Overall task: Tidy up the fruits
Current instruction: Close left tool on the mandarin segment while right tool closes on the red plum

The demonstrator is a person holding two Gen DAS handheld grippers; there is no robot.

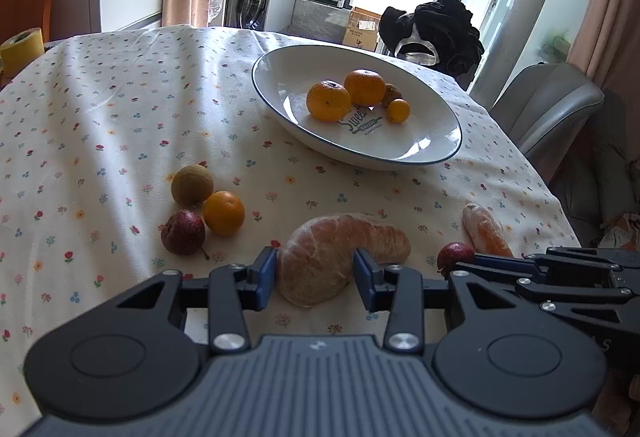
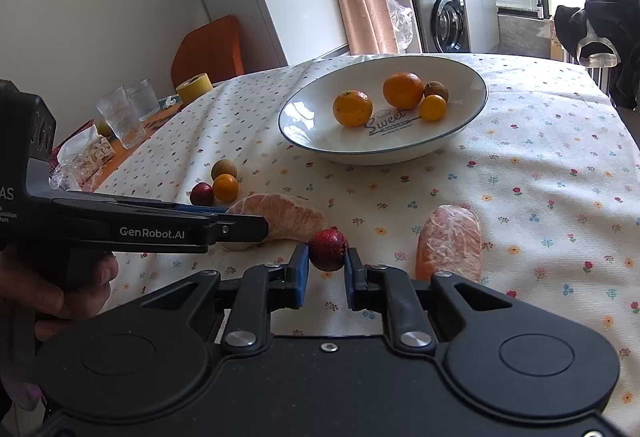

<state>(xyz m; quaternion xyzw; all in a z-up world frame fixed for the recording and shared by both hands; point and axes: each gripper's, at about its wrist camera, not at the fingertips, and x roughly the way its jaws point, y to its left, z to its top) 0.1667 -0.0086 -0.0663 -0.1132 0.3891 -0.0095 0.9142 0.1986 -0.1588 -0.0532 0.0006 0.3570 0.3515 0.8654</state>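
Large peeled citrus segment (image 1: 320,257) lies on tabletop (image 1: 120,97), left claw (image 1: 315,275) pads touching both its sides, gripping it. Small red fruit (image 2: 328,249) pinched in right claw (image 2: 327,269), just beside wrapped segment (image 2: 450,241). White bowl (image 2: 300,125) further back holds four fruits.

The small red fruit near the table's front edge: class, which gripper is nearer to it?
Right. The right gripper has the small red fruit between its fingers; the left gripper straddles the large peeled segment beside it.
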